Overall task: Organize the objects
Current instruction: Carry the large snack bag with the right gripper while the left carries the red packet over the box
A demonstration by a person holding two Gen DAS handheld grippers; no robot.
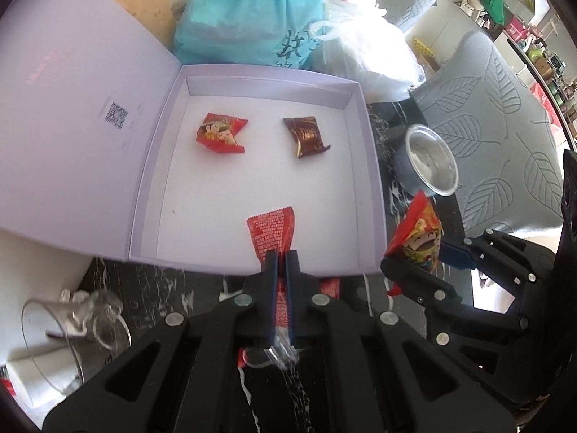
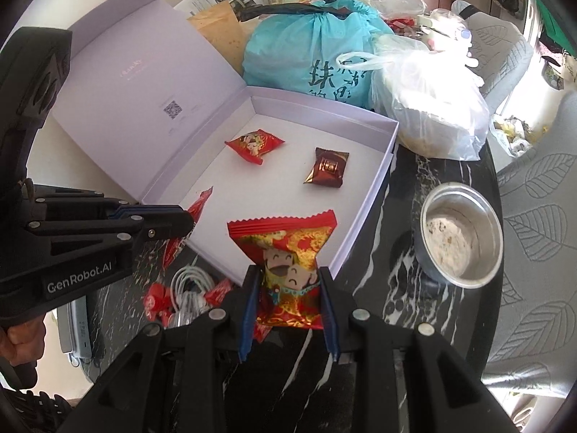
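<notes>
My left claw [image 1: 282, 256] is pressed together on a red candy wrapper [image 1: 274, 232], pinching its lower end; the wrapper stands up out of the fingers and hangs over the near edge of the open lilac box [image 1: 364, 144], inside the near wall. My right claw [image 2: 288, 278] is spread only as wide as the red cartoon-printed candy [image 2: 288, 263] it pinches by the sides, holding it upright just over the box's near right corner. In the left wrist view that claw [image 1: 414, 256] comes in from the right, level with the near rim, fingers pointing toward the box; in the right wrist view the left claw [image 2: 187, 216] reaches in from the left across the near left edge. Inside the box a red candy [image 1: 220, 133] lies toward the far left and a brown candy [image 1: 306, 137] toward the far right, apart from each other; the white floor between them and the near wall is open. The lid [image 1: 72, 126] stands open along the box's left edge. Beyond the far wall, a blue bag [image 1: 252, 25] and a white plastic bag [image 1: 364, 57] sit close against it. A metal bowl [image 2: 461, 234] sits on the black marble tabletop [image 2: 396, 216] just beside the box's right edge. A tipped glass cup [image 1: 61, 328] lies off the near left corner.
</notes>
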